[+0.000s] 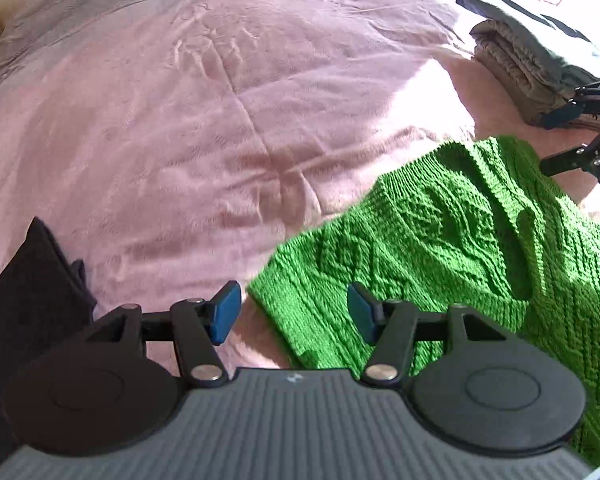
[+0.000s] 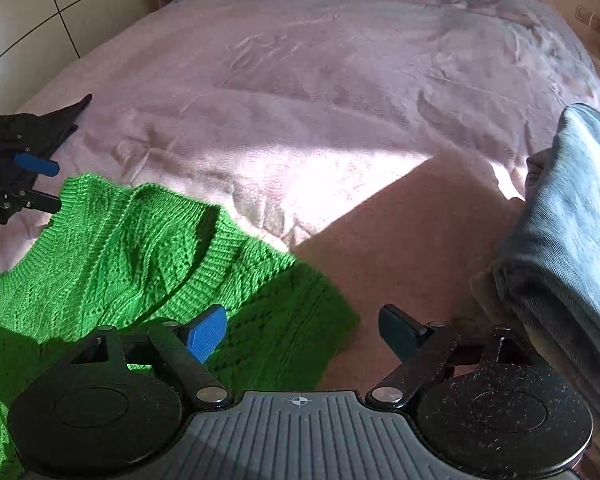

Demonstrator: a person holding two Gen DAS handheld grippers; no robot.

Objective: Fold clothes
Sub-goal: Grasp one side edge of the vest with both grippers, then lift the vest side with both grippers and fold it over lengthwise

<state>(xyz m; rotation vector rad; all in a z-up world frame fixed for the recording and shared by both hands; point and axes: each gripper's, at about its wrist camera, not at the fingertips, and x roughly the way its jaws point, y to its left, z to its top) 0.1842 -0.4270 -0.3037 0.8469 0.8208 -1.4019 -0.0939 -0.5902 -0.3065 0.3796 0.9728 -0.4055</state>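
Dark garment point(image 1: 24, 296) at far left on pink bedspread point(image 1: 204, 128). Left gripper point(image 1: 294, 312) jaws apart, nothing pinched, over the corner edge of green knit sweater point(image 1: 440, 248). Sweater lies partly rumpled on the bed between both tools. Right gripper point(image 2: 302, 332) jaws wide, empty, above the sweater's right corner. Folded clothes stack point(image 2: 560, 240) just beside it, far right.

Pink bed point(image 1: 204, 128) carries green sweater point(image 1: 440, 248), folded stack point(image 1: 520, 64), dark garment point(image 1: 32, 292).
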